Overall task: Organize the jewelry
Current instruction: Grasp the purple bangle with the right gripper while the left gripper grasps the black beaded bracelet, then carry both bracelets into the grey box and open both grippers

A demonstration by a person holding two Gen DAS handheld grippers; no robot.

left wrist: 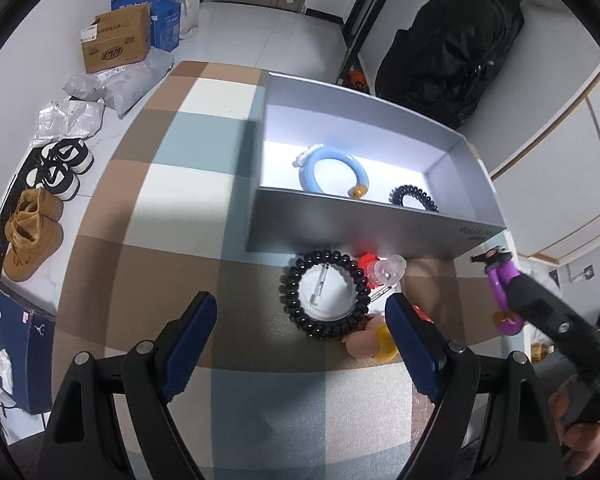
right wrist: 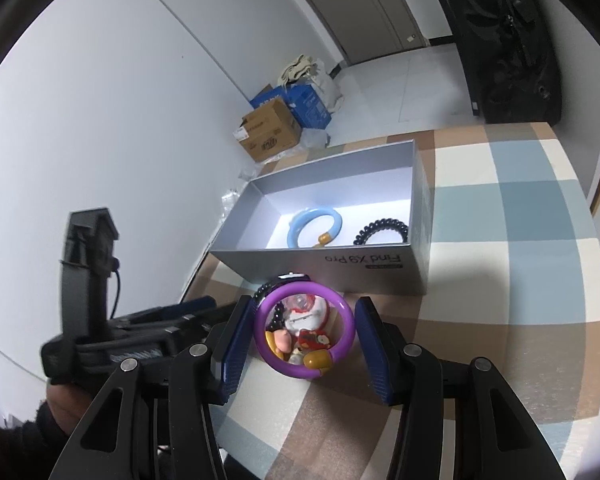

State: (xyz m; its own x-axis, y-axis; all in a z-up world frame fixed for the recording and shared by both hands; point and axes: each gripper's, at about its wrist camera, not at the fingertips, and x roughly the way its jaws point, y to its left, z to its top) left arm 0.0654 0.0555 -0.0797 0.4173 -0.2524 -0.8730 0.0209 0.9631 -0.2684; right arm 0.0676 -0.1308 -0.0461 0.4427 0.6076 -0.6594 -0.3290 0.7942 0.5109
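Purple ring [right wrist: 304, 330] is gripped between right gripper [right wrist: 300, 344] pads, raised above the table [right wrist: 500, 216], near box [right wrist: 380, 276]. Left gripper [left wrist: 300, 320] is held wide over black coil [left wrist: 324, 294], empty.

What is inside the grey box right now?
Inside the grey box lie a light blue ring bracelet and a dark coiled hair tie. The near wall hides the floor strip just behind it.

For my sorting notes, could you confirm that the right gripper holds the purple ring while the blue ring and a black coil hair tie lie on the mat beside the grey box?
Not quite. The right gripper does hold the purple ring, but the blue ring and black coil hair tie lie inside the grey box, not beside it on the mat, as the right wrist view shows.
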